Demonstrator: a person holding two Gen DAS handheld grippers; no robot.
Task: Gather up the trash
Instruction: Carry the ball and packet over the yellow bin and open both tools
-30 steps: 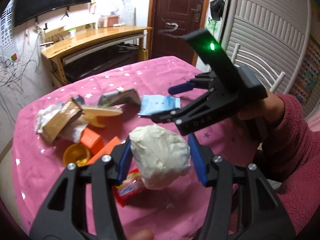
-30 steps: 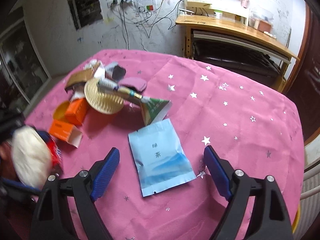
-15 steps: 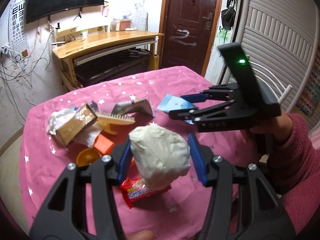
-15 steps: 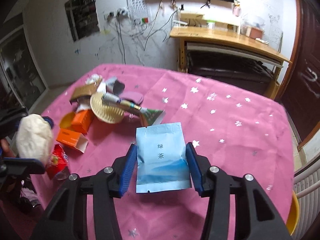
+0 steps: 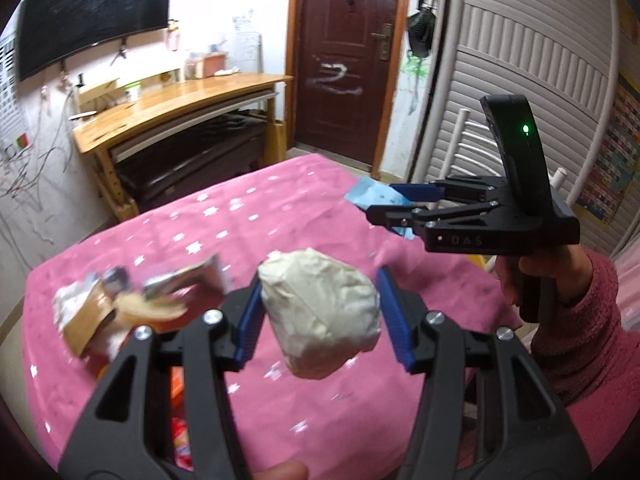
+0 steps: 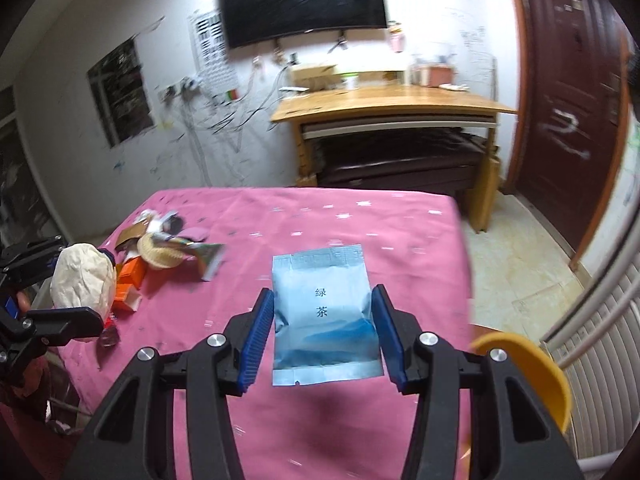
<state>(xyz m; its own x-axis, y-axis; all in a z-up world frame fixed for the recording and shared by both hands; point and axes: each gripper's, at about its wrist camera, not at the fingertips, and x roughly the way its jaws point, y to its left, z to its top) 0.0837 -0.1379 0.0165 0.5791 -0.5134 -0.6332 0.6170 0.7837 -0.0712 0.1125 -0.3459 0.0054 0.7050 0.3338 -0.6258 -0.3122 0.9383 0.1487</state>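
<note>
Above the pink table (image 6: 400,240), both grippers tilt downward, left fingers (image 5: 248,320) clamping seemingly crumpled paper (image 5: 320,312), right fingers (image 6: 256,328) a blue packet (image 6: 324,312).

- Pale blue sachet (image 6: 325,312), near centre of right wrist view: two dark printed characters, 绿 above 茶, on its front.
- Right gripper (image 5: 394,210), seen side-on at right of left wrist view: faint raised letters "DAS" on its black body.
- Eye chart (image 6: 212,50), far wall, left of dark screen: rows of marks, too blurred to read.
</note>
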